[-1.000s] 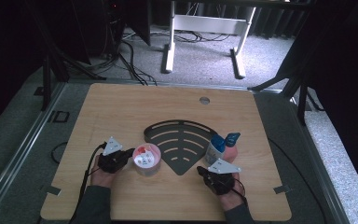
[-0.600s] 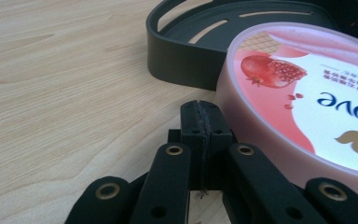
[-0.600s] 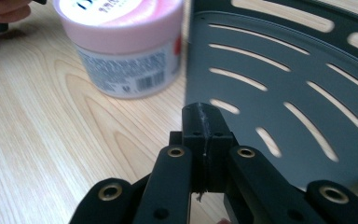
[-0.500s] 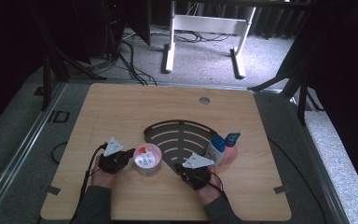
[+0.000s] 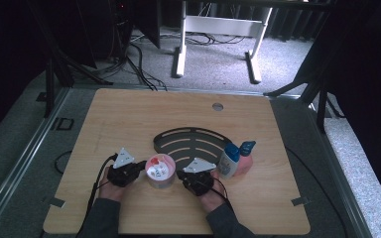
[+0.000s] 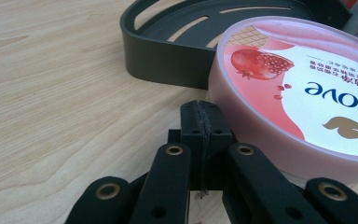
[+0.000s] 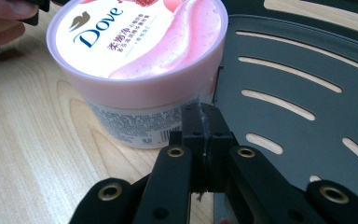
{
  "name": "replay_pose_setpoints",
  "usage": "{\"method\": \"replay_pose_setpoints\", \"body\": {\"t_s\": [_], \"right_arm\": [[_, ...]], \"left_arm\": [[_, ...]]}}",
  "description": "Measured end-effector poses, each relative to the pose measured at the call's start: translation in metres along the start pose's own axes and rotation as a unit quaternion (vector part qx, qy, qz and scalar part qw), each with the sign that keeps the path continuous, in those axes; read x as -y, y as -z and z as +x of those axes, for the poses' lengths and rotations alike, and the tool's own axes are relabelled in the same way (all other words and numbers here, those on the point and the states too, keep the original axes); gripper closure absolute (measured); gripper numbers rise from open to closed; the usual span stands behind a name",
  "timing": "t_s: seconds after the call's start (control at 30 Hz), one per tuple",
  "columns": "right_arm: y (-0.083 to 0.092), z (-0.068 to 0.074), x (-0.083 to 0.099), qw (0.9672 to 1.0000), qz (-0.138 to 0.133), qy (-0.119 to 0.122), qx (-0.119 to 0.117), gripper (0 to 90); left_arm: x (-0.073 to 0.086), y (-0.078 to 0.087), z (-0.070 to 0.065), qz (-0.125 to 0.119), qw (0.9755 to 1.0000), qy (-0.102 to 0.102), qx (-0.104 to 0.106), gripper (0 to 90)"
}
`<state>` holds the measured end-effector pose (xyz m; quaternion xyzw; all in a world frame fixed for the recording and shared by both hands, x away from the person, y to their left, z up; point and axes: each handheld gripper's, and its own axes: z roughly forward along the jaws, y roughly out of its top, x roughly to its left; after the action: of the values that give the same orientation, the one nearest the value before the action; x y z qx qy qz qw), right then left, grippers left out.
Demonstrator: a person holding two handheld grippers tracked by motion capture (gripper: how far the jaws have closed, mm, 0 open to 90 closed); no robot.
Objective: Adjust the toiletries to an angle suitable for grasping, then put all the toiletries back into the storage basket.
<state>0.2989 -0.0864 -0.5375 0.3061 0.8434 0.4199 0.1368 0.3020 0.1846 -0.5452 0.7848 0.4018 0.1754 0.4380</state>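
Note:
A pink Dove tub (image 5: 159, 170) with a pomegranate lid stands on the wooden table (image 5: 129, 114), at the near tip of a dark slotted fan-shaped rack (image 5: 193, 144). My left gripper (image 5: 138, 168) is at the tub's left side, jaws shut with nothing between them; in the left gripper view its tips (image 6: 202, 114) sit close against the tub (image 6: 303, 93). My right gripper (image 5: 181, 174) is at the tub's right, also shut and holding nothing; its tips (image 7: 203, 116) nearly touch the tub wall (image 7: 140, 65) beside the rack (image 7: 307, 88).
A white bottle with a blue cap (image 5: 229, 159) and a pink bottle with a blue cap (image 5: 245, 157) stand at the rack's right edge. A round hole (image 5: 218, 106) marks the far table side. Desk legs and cables lie beyond the table.
My right gripper has moved left from near the bottles to the tub's right side. The left gripper and the tub have stayed where they were.

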Motion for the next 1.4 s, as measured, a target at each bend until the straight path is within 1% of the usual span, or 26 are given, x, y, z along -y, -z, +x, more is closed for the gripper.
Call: {"method": "replay_pose_setpoints", "body": {"t_s": [0.03,0.07,0.1,0.2,0.53,0.67,0.8,0.83,1.03,1.07,1.1,1.17,1.2,1.23,1.37,1.4], "right_arm": [[0.002,0.000,0.001,1.0000,-0.003,0.001,-0.009,89.8],[0.003,0.000,0.001,0.9999,-0.004,0.006,-0.012,89.8],[0.003,0.001,0.001,0.9999,-0.002,0.009,-0.009,89.8],[0.005,-0.001,0.003,0.9999,-0.004,0.004,-0.016,89.9],[0.018,-0.003,0.013,0.9996,-0.002,-0.005,-0.026,89.9],[0.024,-0.001,0.019,0.9995,-0.003,-0.002,-0.030,90.0],[0.029,0.000,0.022,0.9995,-0.003,0.001,-0.032,89.9],[0.030,0.000,0.023,0.9995,-0.002,0.003,-0.032,89.9],[0.037,-0.002,0.028,0.9994,-0.002,0.007,-0.034,89.9],[0.038,-0.002,0.029,0.9993,-0.002,0.008,-0.035,89.8],[0.038,-0.002,0.029,0.9993,-0.003,0.009,-0.035,89.8],[0.039,-0.002,0.030,0.9993,-0.003,0.008,-0.036,89.7],[0.039,-0.002,0.030,0.9993,-0.004,0.009,-0.036,89.4],[0.040,-0.002,0.031,0.9992,-0.005,0.012,-0.038,88.7],[0.042,-0.002,0.032,0.9991,-0.005,0.018,-0.037,88.0],[0.042,-0.002,0.032,0.9991,-0.004,0.020,-0.038,87.5]], "left_arm": [[0.000,0.000,-0.001,0.000,1.0000,-0.001,0.002,89.9],[0.000,0.000,-0.002,0.001,1.0000,-0.003,0.003,89.9],[0.000,0.000,-0.004,0.002,1.0000,-0.004,0.001,90.0],[0.000,0.000,-0.006,0.002,1.0000,-0.004,0.004,90.0],[0.001,0.004,-0.023,0.012,0.9997,-0.017,0.011,90.0],[0.002,0.005,-0.030,0.014,0.9996,-0.020,0.010,90.0],[0.002,0.006,-0.035,0.016,0.9996,-0.020,0.013,90.0],[0.003,0.006,-0.038,0.016,0.9996,-0.019,0.015,90.0],[0.003,0.004,-0.044,0.020,0.9994,-0.018,0.020,89.8],[0.003,0.004,-0.044,0.021,0.9994,-0.022,0.018,89.7],[0.003,0.004,-0.044,0.021,0.9994,-0.022,0.018,89.2],[0.003,0.005,-0.043,0.021,0.9994,-0.021,0.018,84.3],[0.003,0.008,-0.041,0.019,0.9994,-0.019,0.022,84.3],[0.004,0.009,-0.040,0.018,0.9994,-0.017,0.024,80.6],[0.005,0.015,-0.040,0.015,0.9993,-0.018,0.030,74.6],[0.007,0.018,-0.039,0.015,0.9992,-0.019,0.032,74.6]]}}
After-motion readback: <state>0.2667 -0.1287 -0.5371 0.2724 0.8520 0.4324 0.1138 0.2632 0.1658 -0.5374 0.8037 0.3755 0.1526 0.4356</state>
